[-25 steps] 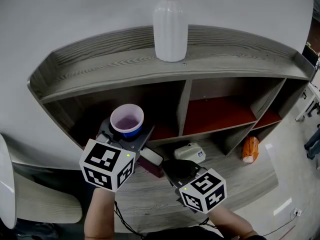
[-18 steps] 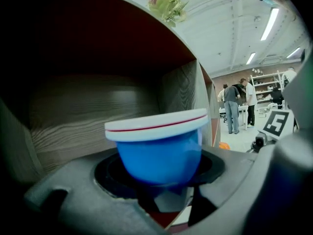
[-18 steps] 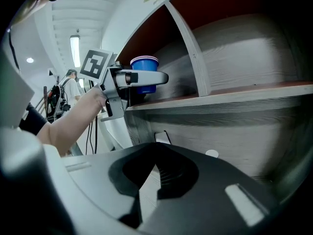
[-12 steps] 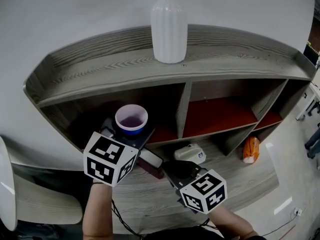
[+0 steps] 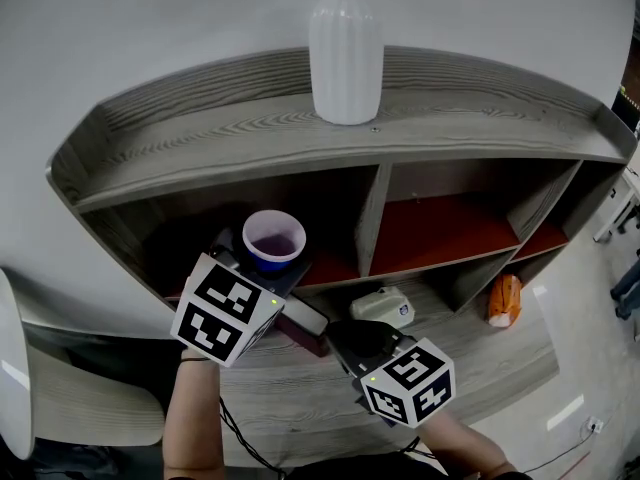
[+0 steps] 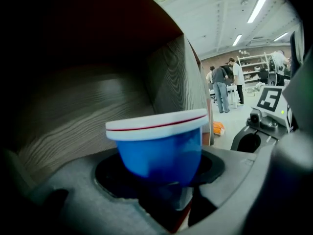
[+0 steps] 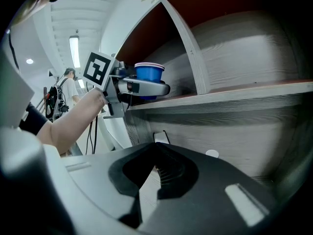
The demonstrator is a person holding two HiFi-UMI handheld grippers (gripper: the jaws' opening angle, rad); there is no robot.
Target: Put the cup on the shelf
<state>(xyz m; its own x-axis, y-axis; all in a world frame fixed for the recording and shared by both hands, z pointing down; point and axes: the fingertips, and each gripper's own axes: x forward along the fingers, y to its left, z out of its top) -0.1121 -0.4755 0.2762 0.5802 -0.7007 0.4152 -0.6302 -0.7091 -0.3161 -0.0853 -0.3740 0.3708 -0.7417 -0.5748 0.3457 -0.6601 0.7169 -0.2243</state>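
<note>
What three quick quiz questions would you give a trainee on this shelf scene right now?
1. Multiple choice: what does the left gripper hold? A. a glass bottle. B. a blue cup. C. a red mug.
2. True or false: the white vase stands upright on the top board of the shelf.
3. Fill the gap: in the head view, the blue cup is at the mouth of the compartment to the ____ of the upright divider.

Key: 1 B. 2 true. 3 left.
</note>
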